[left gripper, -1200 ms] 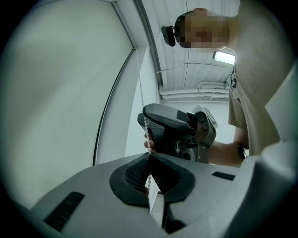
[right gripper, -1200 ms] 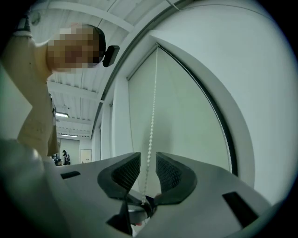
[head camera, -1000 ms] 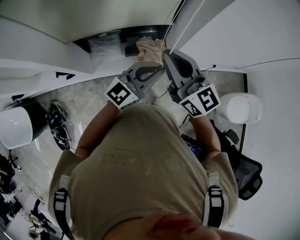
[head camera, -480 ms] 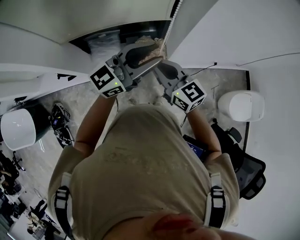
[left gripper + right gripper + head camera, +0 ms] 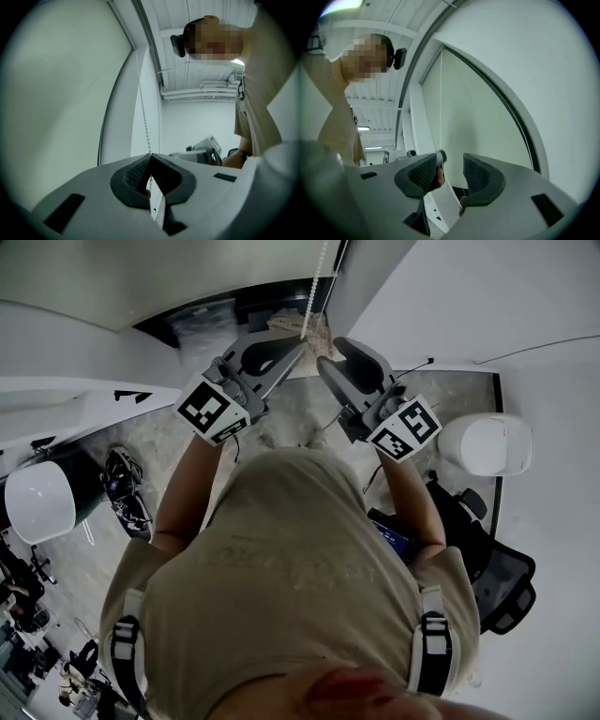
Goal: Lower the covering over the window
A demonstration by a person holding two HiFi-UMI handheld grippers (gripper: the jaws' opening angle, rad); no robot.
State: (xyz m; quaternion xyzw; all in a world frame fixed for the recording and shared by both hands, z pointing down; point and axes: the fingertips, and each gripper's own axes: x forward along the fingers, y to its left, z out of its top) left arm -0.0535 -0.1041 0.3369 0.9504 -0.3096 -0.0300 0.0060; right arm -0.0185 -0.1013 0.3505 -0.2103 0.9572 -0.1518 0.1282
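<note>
White bead chain (image 5: 145, 124) pinched by left gripper (image 5: 150, 155); right gripper (image 5: 451, 164) just opening, gripping nothing

Pale stone-patterned floor (image 5: 159, 442) seen below. White rounded object (image 5: 486, 444) set at right by wall, with black office chair (image 5: 502, 582) near it. Second white rounded object (image 5: 39, 502) seen at left, black tangled item (image 5: 127, 488) close by. Beige crumpled cloth (image 5: 325, 331) seen at top centre, partly hidden. Thin cable (image 5: 417, 371) trailed across floor. Ceiling light strip (image 5: 362, 128) lit.

Dim, soft daylight; fisheye-warped edges
</note>
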